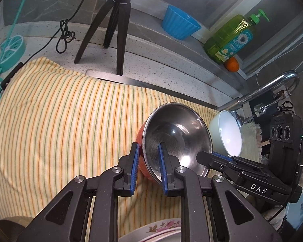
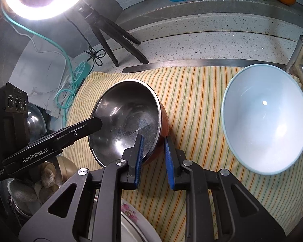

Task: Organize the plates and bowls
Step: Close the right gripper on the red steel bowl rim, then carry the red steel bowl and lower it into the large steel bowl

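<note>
Both grippers clamp one steel bowl (image 1: 176, 141), orange outside, tilted on the striped cloth (image 1: 50, 121), centre-right in the left wrist view. Left gripper (image 1: 147, 161) is clenched on the near-left rim, one pad inside, one outside. Right gripper (image 2: 153, 151) is clenched on the opposite rim the same way.

Progress, judged: early. The pale blue bowl (image 2: 266, 121) sits apart at right, unstacked; a floral plate (image 2: 129, 213) shows at the bottom edge. Nesting and stacking remain.

Writing: "GenRobot.AI" on the left gripper's side in the right view; "DAS" on the right gripper's body in the left view. The label on the green soap bottle (image 1: 230, 38) is unreadable.
</note>
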A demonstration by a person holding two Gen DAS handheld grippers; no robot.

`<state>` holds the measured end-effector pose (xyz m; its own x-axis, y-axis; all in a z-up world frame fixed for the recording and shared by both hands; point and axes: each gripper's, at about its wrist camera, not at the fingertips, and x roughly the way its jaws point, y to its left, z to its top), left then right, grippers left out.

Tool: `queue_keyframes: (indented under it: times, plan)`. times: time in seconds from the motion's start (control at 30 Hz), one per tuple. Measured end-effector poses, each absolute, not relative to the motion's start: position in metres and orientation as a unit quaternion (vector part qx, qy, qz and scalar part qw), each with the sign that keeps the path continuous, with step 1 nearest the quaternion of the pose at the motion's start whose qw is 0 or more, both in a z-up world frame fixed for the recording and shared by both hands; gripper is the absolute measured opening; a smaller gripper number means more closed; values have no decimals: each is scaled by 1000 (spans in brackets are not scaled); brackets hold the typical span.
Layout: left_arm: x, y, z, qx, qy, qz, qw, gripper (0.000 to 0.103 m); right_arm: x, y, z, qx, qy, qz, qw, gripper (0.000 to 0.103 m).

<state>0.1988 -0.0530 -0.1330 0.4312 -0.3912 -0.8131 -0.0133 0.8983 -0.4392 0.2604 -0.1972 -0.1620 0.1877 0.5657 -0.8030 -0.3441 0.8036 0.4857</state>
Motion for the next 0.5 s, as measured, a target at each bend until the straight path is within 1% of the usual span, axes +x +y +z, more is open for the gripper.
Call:
queue_keyframes:
  times: [0.5]
  plan:
    - [144,-40,-102,-205,484,-107,844,17,215,-190,-124,86,535,328,774,21]
